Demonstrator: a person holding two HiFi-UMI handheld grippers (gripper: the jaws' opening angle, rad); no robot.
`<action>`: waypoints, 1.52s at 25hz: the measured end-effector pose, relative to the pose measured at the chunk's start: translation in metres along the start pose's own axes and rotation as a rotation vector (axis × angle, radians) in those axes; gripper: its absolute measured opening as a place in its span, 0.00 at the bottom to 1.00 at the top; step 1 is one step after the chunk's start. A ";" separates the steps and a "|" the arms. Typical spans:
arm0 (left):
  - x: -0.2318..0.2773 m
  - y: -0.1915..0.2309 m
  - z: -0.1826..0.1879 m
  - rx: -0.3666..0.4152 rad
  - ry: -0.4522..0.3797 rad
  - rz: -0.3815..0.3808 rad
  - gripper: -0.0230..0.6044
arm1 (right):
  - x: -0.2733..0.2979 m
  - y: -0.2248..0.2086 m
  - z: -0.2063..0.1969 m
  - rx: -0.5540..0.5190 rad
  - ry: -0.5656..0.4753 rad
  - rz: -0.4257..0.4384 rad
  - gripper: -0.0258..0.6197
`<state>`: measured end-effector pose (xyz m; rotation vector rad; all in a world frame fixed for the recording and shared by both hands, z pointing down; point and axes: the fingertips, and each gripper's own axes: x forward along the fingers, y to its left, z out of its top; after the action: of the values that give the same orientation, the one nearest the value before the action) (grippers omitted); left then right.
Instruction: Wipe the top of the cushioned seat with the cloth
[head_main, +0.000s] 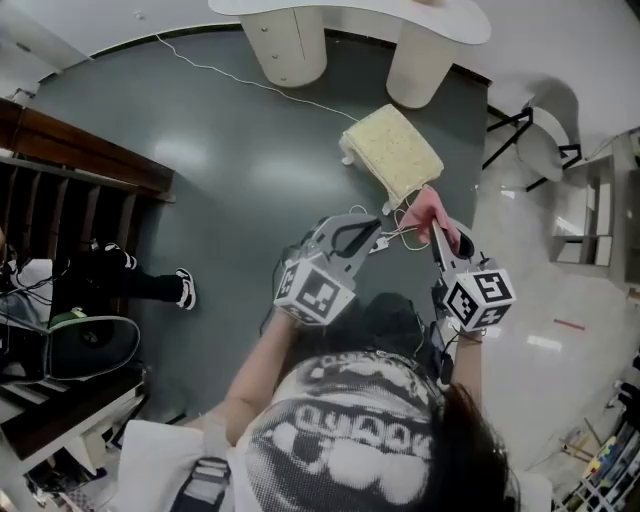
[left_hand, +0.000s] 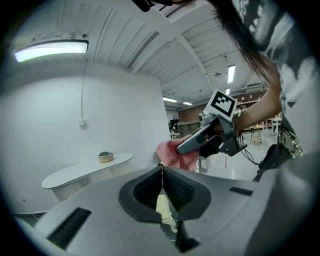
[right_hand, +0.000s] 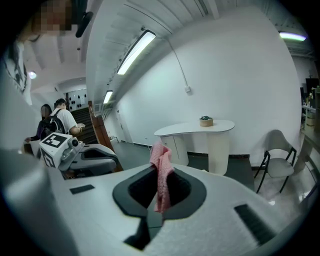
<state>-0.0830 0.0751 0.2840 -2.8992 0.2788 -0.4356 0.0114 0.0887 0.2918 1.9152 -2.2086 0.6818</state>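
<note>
Our left gripper (left_hand: 161, 172) hangs on our side of the cushioned seat (head_main: 392, 150). Its jaws are pressed shut on a small pale bit (left_hand: 165, 211) that we cannot name. The seat sits on the floor, not touched yet. By the seat's near corner, our right gripper (right_hand: 159, 175) pinches the pink cloth (right_hand: 161, 150) by a thin fold. If we rub hard, the cloth may slip out, or the seat may slide away.

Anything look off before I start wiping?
One thing: a white cable trails across the floor up to the seat, a possible snag. The cloth hangs bunched in the right tongs, not yet on the seat. No spill or damage shows.
</note>
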 end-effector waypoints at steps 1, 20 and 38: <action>0.007 0.002 -0.001 -0.003 0.003 -0.004 0.05 | 0.002 -0.008 0.001 0.002 0.004 -0.004 0.05; 0.169 0.039 0.036 -0.029 0.082 0.225 0.05 | 0.078 -0.183 0.039 -0.099 0.116 0.246 0.05; 0.214 0.059 0.031 0.099 0.218 0.332 0.05 | 0.172 -0.246 0.000 -0.150 0.255 0.393 0.05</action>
<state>0.1186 -0.0226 0.2997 -2.6397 0.7353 -0.6827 0.2185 -0.0880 0.4192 1.2563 -2.4054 0.7391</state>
